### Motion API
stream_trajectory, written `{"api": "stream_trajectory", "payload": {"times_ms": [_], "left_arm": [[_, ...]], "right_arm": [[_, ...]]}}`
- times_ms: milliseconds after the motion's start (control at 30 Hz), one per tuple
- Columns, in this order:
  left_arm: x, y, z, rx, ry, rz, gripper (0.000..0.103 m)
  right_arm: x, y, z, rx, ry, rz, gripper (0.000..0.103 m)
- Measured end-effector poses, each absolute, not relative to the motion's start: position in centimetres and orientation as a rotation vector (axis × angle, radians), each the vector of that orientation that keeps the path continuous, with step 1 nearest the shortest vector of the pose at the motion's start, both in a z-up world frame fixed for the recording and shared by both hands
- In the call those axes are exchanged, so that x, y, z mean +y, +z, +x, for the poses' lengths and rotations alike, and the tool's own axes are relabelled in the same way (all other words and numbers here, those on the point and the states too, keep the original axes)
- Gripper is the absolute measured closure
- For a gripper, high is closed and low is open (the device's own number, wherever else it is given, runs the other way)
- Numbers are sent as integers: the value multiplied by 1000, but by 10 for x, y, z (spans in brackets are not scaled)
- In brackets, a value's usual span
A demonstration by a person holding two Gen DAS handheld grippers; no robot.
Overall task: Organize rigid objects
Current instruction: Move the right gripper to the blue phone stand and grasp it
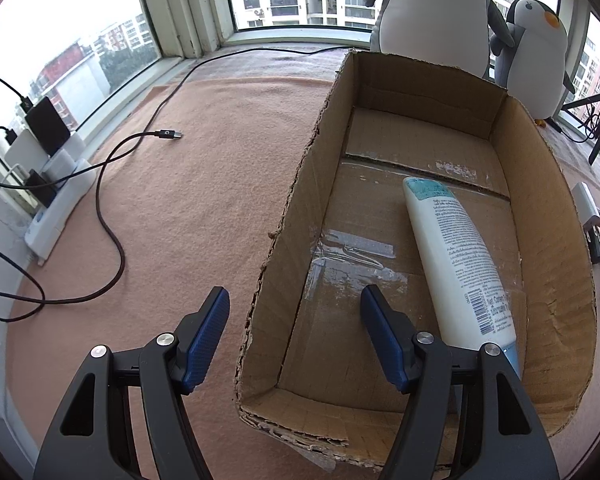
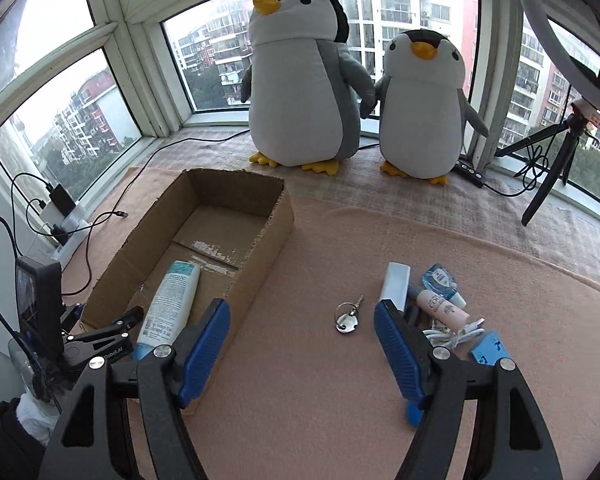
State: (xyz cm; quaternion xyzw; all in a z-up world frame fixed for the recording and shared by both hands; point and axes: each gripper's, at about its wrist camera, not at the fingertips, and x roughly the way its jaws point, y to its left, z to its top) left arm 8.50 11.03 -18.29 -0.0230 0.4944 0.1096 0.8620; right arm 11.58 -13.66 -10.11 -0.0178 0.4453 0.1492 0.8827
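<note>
I see the white tube (image 2: 168,309) lying inside the cardboard box (image 2: 260,240), its small print and barcode too fine to read. My left hand-held gripper (image 1: 294,312) hangs open across the box's left wall. My right hand-held gripper (image 2: 302,322) is open above the key ring (image 2: 347,317). "COCO" shows on a pink bottle (image 2: 442,306); its neighbours are partly hidden.

Two plush penguins (image 2: 304,80) (image 2: 420,108) stand side by side at the window (image 2: 216,52) on a peach cloth (image 2: 320,380). A black cable (image 1: 112,216) snakes from a power strip (image 1: 56,208). A tripod (image 2: 552,160) stands at right.
</note>
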Motion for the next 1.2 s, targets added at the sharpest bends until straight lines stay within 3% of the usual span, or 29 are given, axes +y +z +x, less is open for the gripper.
{"api": "stream_trajectory", "payload": {"times_ms": [500, 767, 1200], "left_arm": [[107, -182, 85, 1038, 241, -36, 35], [106, -182, 85, 1038, 242, -34, 35], [108, -182, 85, 1037, 237, -39, 35]], "right_arm": [[-279, -135, 113, 1038, 141, -52, 32], [-287, -173, 128, 1134, 170, -111, 45], [-280, -196, 151, 1182, 157, -198, 47]]}}
